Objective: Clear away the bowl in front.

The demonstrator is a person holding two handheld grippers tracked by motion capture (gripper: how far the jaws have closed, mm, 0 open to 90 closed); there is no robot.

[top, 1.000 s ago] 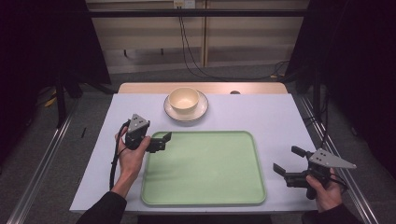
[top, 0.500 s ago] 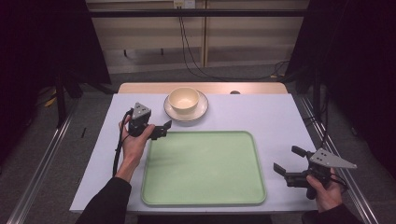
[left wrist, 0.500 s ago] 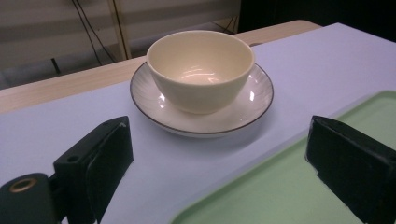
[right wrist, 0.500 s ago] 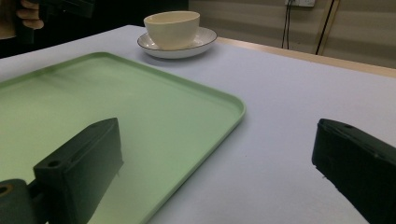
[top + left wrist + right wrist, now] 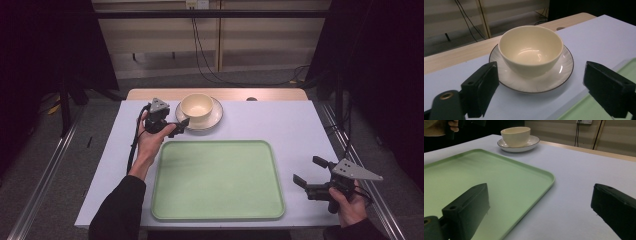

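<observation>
A cream bowl (image 5: 197, 107) (image 5: 531, 51) (image 5: 515, 135) stands on a white saucer (image 5: 216, 119) (image 5: 564, 71) (image 5: 531, 142) at the back of the table. My left gripper (image 5: 179, 126) (image 5: 541, 93) is open just left of the saucer, its jaws pointing at the bowl and spread wider than it, with nothing between them. A pale green tray (image 5: 218, 179) (image 5: 486, 177) lies empty in the middle. My right gripper (image 5: 310, 172) (image 5: 541, 217) is open near the front right, beside the tray's right edge, and holds nothing.
The table (image 5: 280, 120) has a pale lilac top with a wooden strip (image 5: 270, 94) along its far edge. Cables (image 5: 200, 45) hang behind it. Metal rails (image 5: 45, 170) run along the floor on both sides.
My left gripper has moved away from the tray's left rear corner toward the back, up to the bowl and saucer. The right gripper has stayed still.
</observation>
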